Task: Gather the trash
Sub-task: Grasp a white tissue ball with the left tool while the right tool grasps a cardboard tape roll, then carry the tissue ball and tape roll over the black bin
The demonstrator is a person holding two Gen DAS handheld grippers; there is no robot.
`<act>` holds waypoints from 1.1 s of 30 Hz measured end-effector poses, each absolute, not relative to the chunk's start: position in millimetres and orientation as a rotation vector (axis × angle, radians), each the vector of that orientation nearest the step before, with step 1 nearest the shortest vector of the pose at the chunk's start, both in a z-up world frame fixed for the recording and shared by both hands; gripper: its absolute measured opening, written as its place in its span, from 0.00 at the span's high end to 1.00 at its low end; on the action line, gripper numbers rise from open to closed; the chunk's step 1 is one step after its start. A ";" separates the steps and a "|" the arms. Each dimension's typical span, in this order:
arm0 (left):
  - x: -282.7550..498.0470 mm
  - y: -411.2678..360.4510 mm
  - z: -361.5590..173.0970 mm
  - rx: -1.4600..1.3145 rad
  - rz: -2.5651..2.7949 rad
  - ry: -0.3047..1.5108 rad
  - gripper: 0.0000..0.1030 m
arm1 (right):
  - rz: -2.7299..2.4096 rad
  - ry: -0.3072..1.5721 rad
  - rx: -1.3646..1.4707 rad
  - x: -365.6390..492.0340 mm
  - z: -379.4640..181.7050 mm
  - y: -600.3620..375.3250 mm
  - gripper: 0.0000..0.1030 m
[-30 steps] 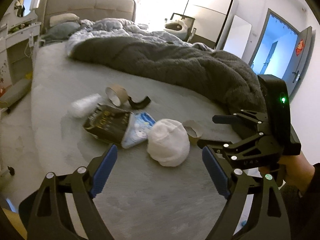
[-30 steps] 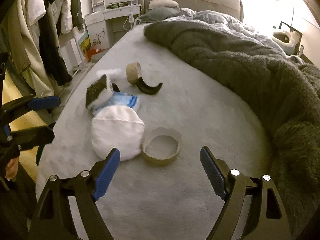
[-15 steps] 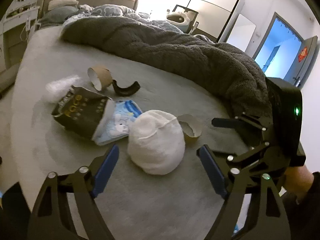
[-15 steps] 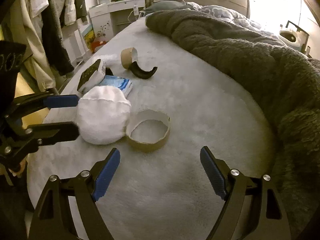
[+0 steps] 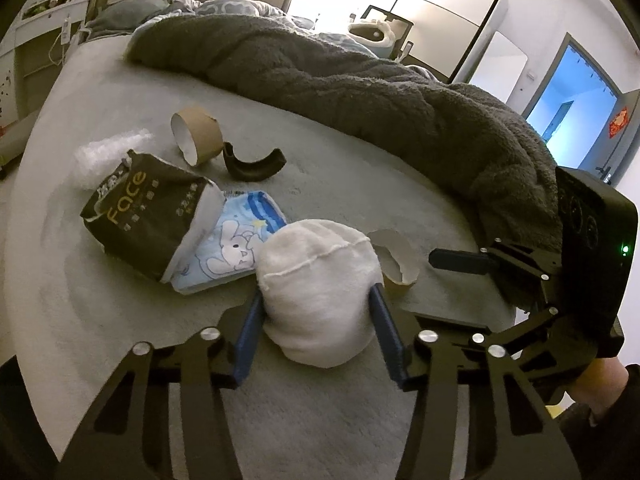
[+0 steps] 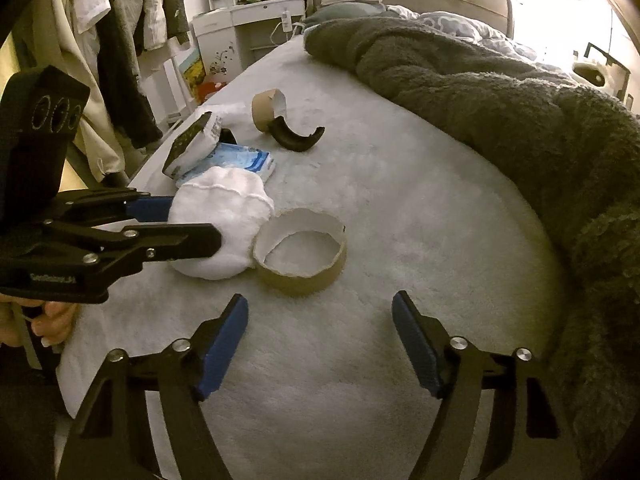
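White fabric bundle [image 5: 320, 292], soft and rounded, sits squeezed between the blue pads of the left gripper [image 5: 316, 320]; both pads press its sides, jaws closed onto it; bundle rests on the pale grey bed sheet [image 5: 100, 312] near the foot edge of the bed; right gripper [image 6: 320, 344] hangs spread wide with nothing between its blue pads, low over bare sheet just short of the short brown cardboard ring [image 6: 300, 256]; that torn ring touches the bundle's side, on the side toward the dark grey fluffy blanket [image 6: 500, 92]; from the left wrist view the ring [image 5: 394, 260] shows only partly behind the bundle; just beyond the bundle lies a flat blue-and-white printed tissue pack [image 5: 236, 252], touching it; a dark brown crumpled paper bag with gold lettering [image 5: 148, 220] lies over that pack's far-left part; further up the bed a second brown cardboard tube piece [image 5: 196, 134] lies on its side, a curved black plastic piece [image 5: 254, 164] right beside it; a clear crinkled plastic wrapper [image 5: 104, 152] lies near the left edge of the bed, behind the bag; blanket heaped along the right side of the bed, well apart from the trash.
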State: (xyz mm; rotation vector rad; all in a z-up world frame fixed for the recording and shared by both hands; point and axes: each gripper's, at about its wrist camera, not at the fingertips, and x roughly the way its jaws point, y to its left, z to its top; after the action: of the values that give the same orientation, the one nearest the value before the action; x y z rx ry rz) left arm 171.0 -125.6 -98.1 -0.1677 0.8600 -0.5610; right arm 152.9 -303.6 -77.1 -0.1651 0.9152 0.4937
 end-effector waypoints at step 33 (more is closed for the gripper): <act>147.6 -70.3 -49.8 -0.148 -0.507 0.716 0.65 | 0.478 0.883 -0.162 177.5 -62.9 -267.0 0.54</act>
State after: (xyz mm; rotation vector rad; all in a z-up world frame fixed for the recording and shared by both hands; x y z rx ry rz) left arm 147.6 -70.3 -49.8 -0.1478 0.7156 -0.5073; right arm 177.5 -267.0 -62.9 -0.1616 0.8827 0.4777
